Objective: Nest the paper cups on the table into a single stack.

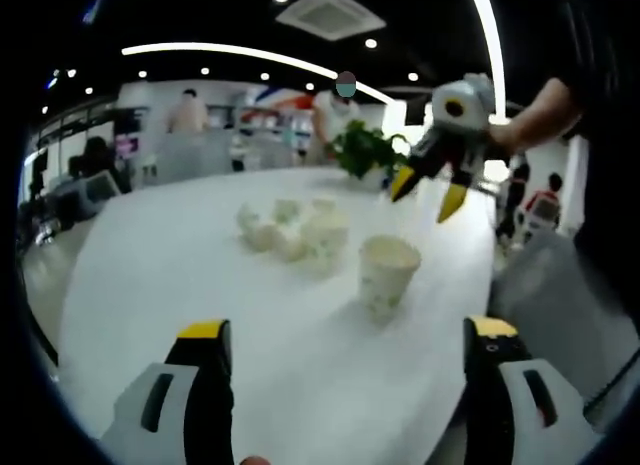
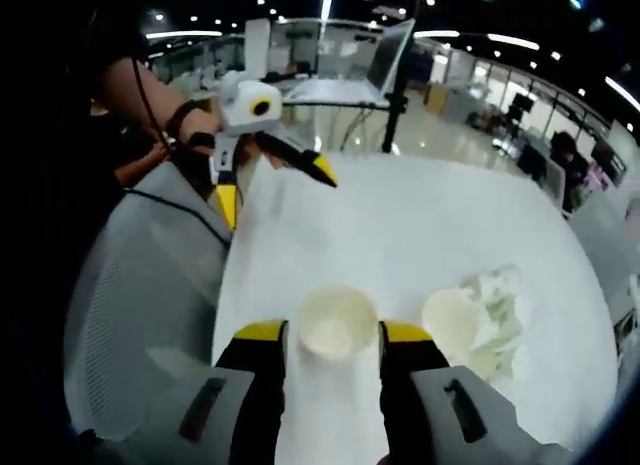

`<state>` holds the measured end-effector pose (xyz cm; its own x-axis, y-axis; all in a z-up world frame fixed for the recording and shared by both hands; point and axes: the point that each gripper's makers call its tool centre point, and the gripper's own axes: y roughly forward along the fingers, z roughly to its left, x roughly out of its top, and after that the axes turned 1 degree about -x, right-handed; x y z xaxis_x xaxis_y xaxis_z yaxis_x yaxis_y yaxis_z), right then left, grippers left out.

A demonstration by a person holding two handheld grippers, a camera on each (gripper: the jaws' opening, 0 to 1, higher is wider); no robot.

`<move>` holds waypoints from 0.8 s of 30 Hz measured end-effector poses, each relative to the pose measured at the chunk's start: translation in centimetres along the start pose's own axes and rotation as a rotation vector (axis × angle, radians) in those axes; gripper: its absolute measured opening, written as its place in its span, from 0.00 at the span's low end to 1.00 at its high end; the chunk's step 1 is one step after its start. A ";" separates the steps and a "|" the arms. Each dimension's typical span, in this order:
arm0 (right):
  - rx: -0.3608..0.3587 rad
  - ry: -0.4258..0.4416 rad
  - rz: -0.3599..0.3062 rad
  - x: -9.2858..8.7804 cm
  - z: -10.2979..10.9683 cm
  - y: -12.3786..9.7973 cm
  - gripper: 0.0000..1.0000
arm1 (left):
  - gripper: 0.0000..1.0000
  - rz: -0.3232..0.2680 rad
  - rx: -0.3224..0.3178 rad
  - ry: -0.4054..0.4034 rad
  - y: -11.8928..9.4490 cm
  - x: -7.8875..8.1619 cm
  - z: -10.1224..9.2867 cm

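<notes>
R gripper (image 2: 332, 337) jaws wide, nothing held, straddling upright white paper cup (image 2: 338, 323) for pickup | L gripper (image 1: 342, 337) wide, empty, I'm waiting | white crumpled cup cluster (image 1: 292, 230) beyond

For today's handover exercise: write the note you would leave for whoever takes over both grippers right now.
Left gripper: open, holding nothing, low over the table.
Right gripper: open, jaws on either side of the nearest upright paper cup, not shut on it.
Cups: that one stands apart; the other cups sit bunched further along the table, several apparently on their sides.
Done: no stack visible yet.
Left: grip the near cup, then nest all the cups into one stack.
</notes>
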<state>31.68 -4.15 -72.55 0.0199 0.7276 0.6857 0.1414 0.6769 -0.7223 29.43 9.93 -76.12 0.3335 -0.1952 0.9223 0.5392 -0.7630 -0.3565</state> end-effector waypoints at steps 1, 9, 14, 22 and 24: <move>-0.005 -0.001 0.000 0.0 -0.2 -0.1 0.33 | 0.94 -0.001 -0.001 0.001 0.1 0.0 -0.1; -0.037 -0.009 0.008 -0.5 -1.6 -1.1 0.31 | 0.94 -0.001 -0.004 0.001 0.1 0.1 -0.2; -0.058 -0.006 0.013 -0.7 -2.6 -1.8 0.31 | 0.94 -0.003 0.001 -0.003 0.0 0.0 -0.1; -0.082 -0.018 0.032 -1.1 -3.7 -2.3 0.30 | 0.94 -0.001 0.000 -0.006 0.0 -0.2 -0.3; -0.089 -0.018 0.027 -1.0 -4.2 -2.4 0.29 | 0.94 0.000 -0.001 -0.006 0.0 -0.3 -0.3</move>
<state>35.45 -7.03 -71.12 0.0074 0.7479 0.6637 0.2280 0.6450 -0.7294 29.12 9.85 -76.31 0.3380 -0.1920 0.9214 0.5387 -0.7633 -0.3567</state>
